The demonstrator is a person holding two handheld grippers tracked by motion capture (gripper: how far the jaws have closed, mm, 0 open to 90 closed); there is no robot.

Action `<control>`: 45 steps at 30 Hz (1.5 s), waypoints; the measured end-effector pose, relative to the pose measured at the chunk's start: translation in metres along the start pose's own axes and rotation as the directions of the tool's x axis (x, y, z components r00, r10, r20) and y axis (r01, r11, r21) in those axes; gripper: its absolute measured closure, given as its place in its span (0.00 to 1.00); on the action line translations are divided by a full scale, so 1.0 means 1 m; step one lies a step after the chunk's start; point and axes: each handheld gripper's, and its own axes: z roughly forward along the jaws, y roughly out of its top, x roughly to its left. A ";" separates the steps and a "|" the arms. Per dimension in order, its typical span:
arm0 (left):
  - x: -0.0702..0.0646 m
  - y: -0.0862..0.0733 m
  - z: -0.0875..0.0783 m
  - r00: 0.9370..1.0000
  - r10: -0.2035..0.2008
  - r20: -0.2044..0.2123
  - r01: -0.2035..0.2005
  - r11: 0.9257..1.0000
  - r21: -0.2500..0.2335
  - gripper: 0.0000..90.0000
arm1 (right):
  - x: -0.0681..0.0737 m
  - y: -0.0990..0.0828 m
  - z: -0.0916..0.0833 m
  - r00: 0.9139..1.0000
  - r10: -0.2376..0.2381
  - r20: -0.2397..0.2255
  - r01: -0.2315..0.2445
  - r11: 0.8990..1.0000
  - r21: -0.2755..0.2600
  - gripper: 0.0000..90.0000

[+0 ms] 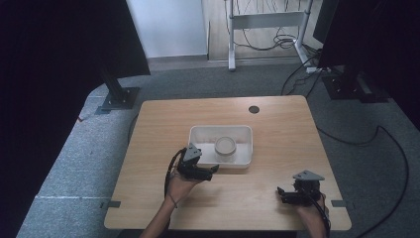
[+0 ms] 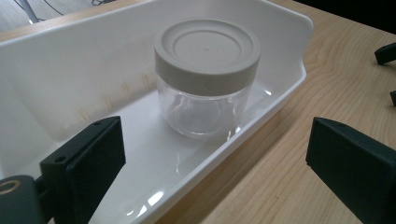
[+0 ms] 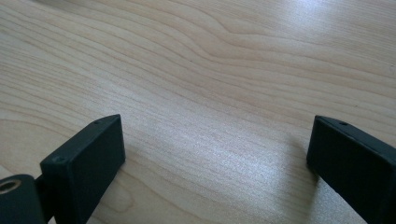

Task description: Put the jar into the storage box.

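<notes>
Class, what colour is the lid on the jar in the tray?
The lid is pale grey-beige, clearest in the left gripper view.

A light wood table is seen, with a small round hole near its far edge. A white tray is set straight on the wood around the middle, just ahead of the left fingers; its near rim is straddled by them, one finger over the tray floor, the other over bare wood. Only bare grain is found between and ahead of the right fingers. Tape tabs are stuck at the near corners.
</notes>
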 end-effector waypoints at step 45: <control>0.013 -0.060 -0.049 1.000 0.017 -0.016 -0.017 1.000 -0.022 0.05 | 0.000 0.000 -0.001 1.000 -0.004 -0.005 0.004 1.000 -0.006 0.07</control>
